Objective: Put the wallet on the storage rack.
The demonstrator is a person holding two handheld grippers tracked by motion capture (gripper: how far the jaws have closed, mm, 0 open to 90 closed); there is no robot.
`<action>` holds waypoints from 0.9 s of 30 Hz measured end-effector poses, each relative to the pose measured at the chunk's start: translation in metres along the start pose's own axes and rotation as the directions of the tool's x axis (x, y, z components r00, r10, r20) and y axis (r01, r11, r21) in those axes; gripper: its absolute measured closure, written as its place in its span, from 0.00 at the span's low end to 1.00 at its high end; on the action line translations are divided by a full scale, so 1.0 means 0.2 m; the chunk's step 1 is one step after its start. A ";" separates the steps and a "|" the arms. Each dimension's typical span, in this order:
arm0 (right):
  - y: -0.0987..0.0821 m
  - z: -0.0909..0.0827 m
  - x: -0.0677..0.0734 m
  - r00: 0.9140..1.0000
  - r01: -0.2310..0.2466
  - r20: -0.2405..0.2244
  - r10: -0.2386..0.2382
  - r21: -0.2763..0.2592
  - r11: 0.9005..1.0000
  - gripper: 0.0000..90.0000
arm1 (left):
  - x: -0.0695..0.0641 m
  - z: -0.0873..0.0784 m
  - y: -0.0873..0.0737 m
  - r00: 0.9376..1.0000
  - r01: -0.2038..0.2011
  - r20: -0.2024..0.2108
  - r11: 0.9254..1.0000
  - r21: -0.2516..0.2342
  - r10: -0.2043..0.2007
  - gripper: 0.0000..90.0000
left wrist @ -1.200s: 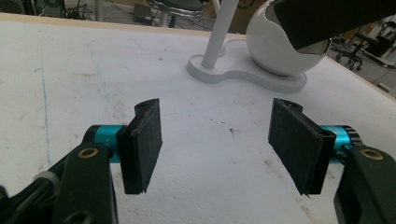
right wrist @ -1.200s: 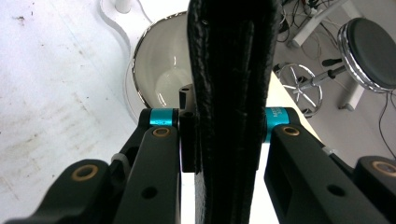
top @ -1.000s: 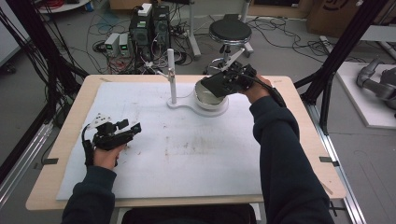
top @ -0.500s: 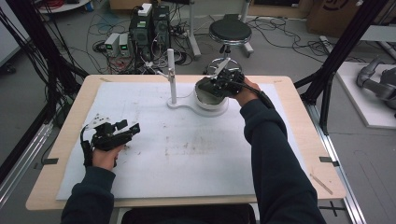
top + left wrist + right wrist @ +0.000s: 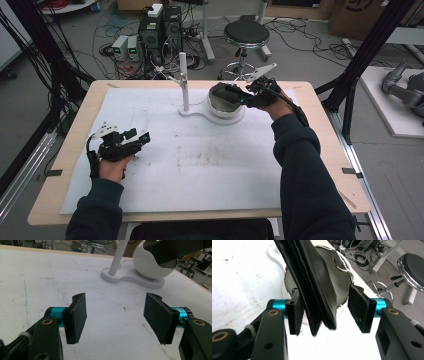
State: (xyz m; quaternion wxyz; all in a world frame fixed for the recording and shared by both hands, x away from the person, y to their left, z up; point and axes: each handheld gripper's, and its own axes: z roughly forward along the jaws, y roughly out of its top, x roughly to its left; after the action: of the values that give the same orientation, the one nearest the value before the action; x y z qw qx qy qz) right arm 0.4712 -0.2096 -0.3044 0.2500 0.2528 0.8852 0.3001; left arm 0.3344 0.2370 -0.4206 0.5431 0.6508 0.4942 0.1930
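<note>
One flat black leathery folded piece (image 5: 317, 282) lies across the mouth of the single round white bowl with a shiny metal lining (image 5: 225, 100), which sits toward twelve o'clock on the table, on one white keyhole-shaped base (image 5: 200, 112). From that base, at the bowl's nine o'clock, rises one slim white upright post (image 5: 183, 80). In the right gripper view the black piece stands between the two pads, leaning against the pad at nine o'clock, with a clear gap to the pad at three o'clock. The right gripper (image 5: 240, 97) has just been opening, so it has released the piece. The left gripper (image 5: 135, 139) rests at about eight o'clock on the one white sheet (image 5: 200, 170) over the wooden table (image 5: 65, 155), jaws spread apart with nothing between them.
</note>
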 end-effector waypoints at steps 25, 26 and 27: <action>-0.14 0.00 0.03 0.996 -0.086 -0.034 0.082 -0.128 0.988 0.73 | -0.01 0.01 -0.01 1.000 0.001 0.003 1.000 0.011 -0.001 0.39; -0.13 0.00 0.04 0.996 -0.080 -0.037 0.076 -0.131 0.988 0.76 | -0.01 0.01 -0.01 1.000 0.001 0.004 1.000 0.011 -0.001 0.39; -0.13 -0.01 0.04 0.998 -0.067 -0.025 0.064 -0.138 0.988 0.77 | -0.01 0.01 -0.01 1.000 0.001 0.004 1.000 0.012 -0.001 0.39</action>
State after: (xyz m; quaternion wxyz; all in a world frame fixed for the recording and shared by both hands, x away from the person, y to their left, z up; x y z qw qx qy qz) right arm 0.4564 -0.2233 -0.3231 0.2477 0.2605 0.8560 0.3715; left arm 0.3341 0.2343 -0.4220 0.5405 0.6540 0.4946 0.1885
